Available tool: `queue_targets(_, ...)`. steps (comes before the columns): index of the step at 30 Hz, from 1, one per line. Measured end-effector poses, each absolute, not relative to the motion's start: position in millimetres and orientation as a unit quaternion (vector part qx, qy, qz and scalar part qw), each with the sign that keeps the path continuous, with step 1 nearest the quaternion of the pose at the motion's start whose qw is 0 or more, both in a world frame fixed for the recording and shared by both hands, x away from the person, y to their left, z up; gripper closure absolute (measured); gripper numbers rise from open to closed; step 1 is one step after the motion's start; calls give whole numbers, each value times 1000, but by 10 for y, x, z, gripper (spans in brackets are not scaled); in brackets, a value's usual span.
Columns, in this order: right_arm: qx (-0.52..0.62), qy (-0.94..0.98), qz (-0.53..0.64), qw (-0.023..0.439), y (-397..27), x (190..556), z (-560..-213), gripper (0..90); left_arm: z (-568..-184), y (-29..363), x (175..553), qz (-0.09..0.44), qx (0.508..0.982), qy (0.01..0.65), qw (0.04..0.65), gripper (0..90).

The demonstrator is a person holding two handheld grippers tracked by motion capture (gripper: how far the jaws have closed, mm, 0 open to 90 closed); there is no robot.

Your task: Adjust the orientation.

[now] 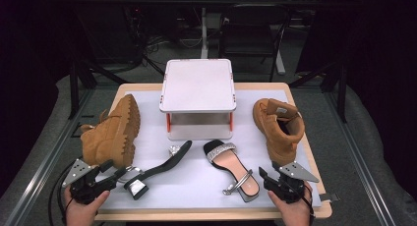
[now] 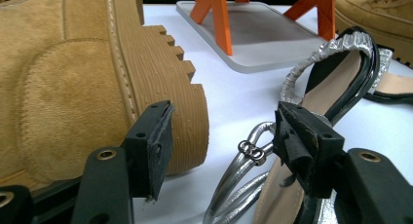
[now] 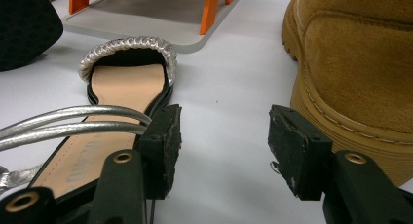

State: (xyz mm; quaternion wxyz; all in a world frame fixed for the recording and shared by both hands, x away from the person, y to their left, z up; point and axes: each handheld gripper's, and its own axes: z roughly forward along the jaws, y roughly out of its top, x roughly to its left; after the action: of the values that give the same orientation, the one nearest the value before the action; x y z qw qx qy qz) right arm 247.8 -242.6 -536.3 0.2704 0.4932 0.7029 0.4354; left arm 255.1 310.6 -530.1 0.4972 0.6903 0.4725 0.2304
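Shoes everywhere on my bench right now. My left gripper (image 1: 114, 173) sits at the near left corner, fingers spread wide around nothing, between the tan suede boot with the chunky ridged sole (image 1: 110, 132) tipped on its side and the black block-heel sandal with silver straps (image 1: 156, 168). Right gripper (image 1: 266, 179), near right corner, also spread and empty, beside the matching sandal lying flat (image 1: 231, 169). Guessing they're headed for the white two-tier rack with orange legs (image 1: 198, 86).

A black heeled sandal (image 1: 160, 168) with silver straps lies tipped on its side at the bench's front left, block heel toward the front edge. Its mate (image 1: 232, 168) rests flat on its sole just right of it, tan insole upward, silver toe band rearward.
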Motion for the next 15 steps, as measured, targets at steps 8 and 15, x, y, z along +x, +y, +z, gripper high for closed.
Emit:
queue_targets(8, 499, 701, 437, 262, -2457, 2484, -5366, 477, -5299, 3096, 2537, 228, 694, 465, 500, 395)
queue_targets(15, 506, 692, 445, 260, -2483, 2479, -5360, 480, -5301, 3079, 2533, 223, 700, 460, 499, 434)
